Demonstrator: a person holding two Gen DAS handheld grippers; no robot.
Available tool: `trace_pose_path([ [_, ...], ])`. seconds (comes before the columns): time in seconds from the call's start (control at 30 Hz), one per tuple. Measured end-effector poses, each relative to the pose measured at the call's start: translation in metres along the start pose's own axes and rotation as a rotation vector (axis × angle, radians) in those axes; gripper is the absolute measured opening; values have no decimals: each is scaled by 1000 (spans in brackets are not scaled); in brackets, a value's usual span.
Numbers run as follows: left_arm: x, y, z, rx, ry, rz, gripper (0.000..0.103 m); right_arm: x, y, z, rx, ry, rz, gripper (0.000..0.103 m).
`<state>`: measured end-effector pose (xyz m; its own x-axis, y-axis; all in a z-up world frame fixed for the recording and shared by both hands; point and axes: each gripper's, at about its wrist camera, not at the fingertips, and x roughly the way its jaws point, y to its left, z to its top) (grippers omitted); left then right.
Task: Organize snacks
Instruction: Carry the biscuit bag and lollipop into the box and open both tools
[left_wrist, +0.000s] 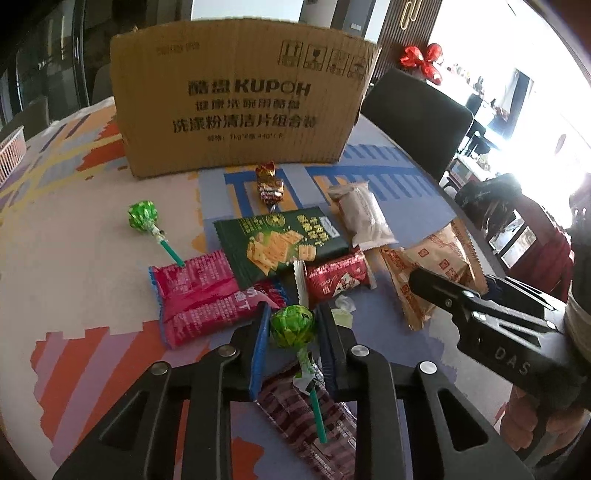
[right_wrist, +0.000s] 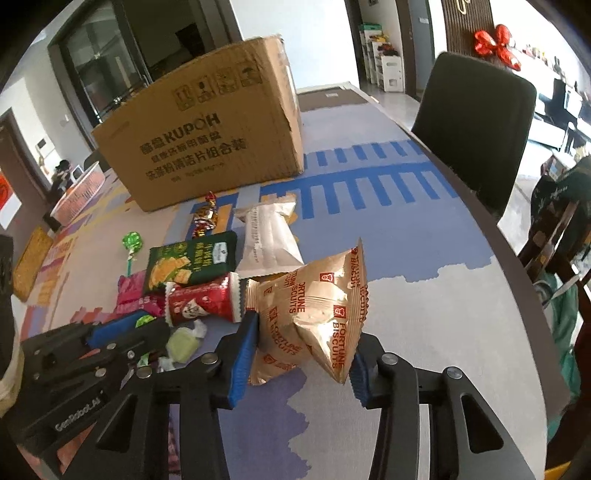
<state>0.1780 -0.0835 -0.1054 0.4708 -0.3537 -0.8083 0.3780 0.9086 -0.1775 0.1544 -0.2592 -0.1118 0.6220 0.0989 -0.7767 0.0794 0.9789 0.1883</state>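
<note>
While the left gripper (left_wrist: 291, 328) clamps a green lollipop (left_wrist: 292, 328) before the cardboard box (left_wrist: 240, 107), the right gripper's (right_wrist: 301, 354) jaws pinch the Fortune Biscuits bag (right_wrist: 314, 314).

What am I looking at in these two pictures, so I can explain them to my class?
A person holds two handheld grippers, each carrying a camera that looks along its fingers. One picture comes from the left gripper, closed on a green lollipop. The other comes from the right gripper, its blue pads pressing a gold Fortune Biscuits bag. On the patterned table lie more snacks: a green cracker packet, a pink packet, a red packet and a second lollipop. A cardboard box stands behind.
</note>
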Motion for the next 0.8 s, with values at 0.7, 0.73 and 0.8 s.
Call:
trace_pose_path([
  [0.7, -88, -4, 33, 50, -190, 22, 26, -68, 41, 26, -93, -152, 58, 45],
  [0.73, -92, -3, 36, 53, -197, 26, 26, -72, 44, 29, -98, -162, 62, 45],
  [0.8, -97, -2, 40, 56, -215, 34, 26, -77, 49, 36, -107, -181, 67, 45],
])
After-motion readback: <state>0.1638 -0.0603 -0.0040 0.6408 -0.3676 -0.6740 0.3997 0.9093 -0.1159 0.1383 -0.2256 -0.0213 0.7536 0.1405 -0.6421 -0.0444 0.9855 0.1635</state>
